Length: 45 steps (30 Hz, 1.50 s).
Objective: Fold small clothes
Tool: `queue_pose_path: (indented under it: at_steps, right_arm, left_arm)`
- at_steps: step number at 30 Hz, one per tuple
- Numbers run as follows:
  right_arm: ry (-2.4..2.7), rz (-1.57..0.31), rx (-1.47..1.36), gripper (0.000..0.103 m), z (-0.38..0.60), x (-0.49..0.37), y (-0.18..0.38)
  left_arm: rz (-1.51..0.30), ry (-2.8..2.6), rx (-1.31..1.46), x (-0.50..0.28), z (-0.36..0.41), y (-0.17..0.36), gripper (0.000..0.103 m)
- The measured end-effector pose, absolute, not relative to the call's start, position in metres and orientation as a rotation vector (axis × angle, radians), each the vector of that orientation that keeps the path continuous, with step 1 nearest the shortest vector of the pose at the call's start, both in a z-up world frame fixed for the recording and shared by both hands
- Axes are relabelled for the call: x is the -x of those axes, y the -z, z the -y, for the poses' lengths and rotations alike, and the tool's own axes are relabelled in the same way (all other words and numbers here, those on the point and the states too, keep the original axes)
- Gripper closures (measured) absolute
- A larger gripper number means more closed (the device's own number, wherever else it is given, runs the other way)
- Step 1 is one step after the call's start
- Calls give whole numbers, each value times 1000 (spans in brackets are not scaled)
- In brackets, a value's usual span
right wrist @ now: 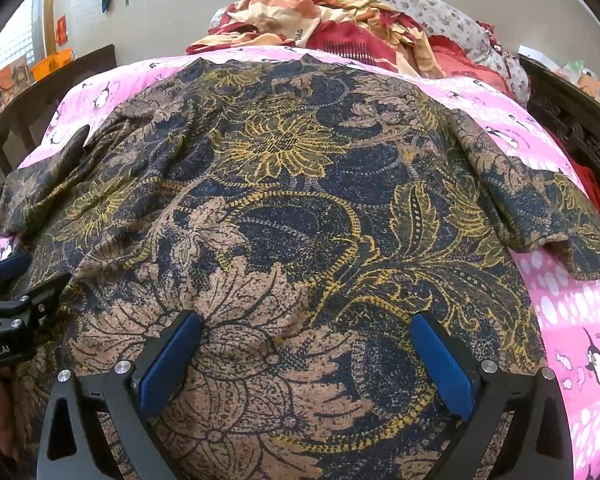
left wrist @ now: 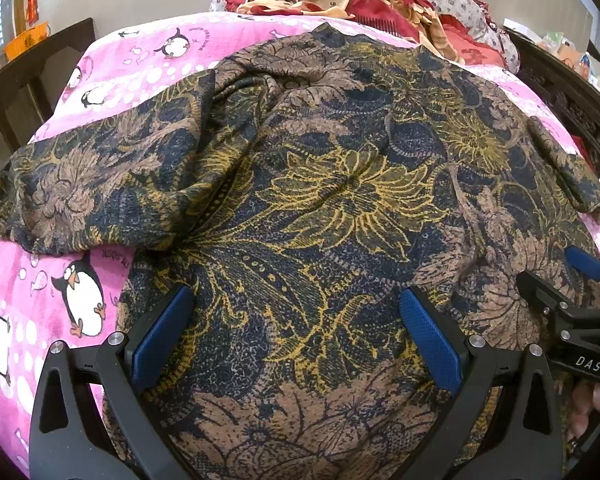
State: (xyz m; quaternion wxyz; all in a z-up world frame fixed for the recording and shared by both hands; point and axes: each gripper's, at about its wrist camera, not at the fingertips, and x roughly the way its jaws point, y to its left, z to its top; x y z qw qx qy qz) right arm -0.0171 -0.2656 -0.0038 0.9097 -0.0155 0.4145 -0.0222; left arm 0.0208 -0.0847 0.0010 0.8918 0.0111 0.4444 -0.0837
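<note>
Pink penguin blanket [left wrist: 40, 280] under a floral shirt [left wrist: 320, 200], spread flat w/ sleeves out. Left gripper [left wrist: 296, 320] hovers low over the shirt's left hem area, jaws wide, holding nothing. Right gripper [right wrist: 308, 352] alongside, same pose, also wide & empty.

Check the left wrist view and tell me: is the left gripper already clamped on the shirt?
No. The left gripper is open, its blue fingers spread wide apart over the flat shirt, pinching no cloth.

I can't see the floral garment [left wrist: 340, 208]'s near hem; the frame's bottom cuts it off. My right gripper [left wrist: 576, 280] is clipped at the edge.
</note>
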Motion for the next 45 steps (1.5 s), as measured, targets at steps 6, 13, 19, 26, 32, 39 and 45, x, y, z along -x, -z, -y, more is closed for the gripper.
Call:
queue_pose_path:
  at_steps: [6,13,19,26,32,39,45]
  right_arm:
    - [42,-856,26,0,266,17,4]
    - [47,-845,36,0,264,18,4]
    - [40,-843,23,0,266,18,3]
    - [38,-842,24,0,266,19,3]
    - [37,-844,24,0,266,18,4]
    - [37,-844,23,0,266,17,3]
    - [37,-843,24,0,266,17,3]
  left_arm:
    - [-918,153,-39,-8,88,-8,1]
    - [-766,256,67,34,29,-87,0]
    - [-808,23,502,-1,-119,-81,1]
    - [-786,-93,991,-3,-229,-34,7]
    - [-721,-114,1242,-25,-260,-14,7]
    - [-650,-345,1395,-18,-294,-8,39]
    - [-737,-446,1269,-2,-304,-6,100]
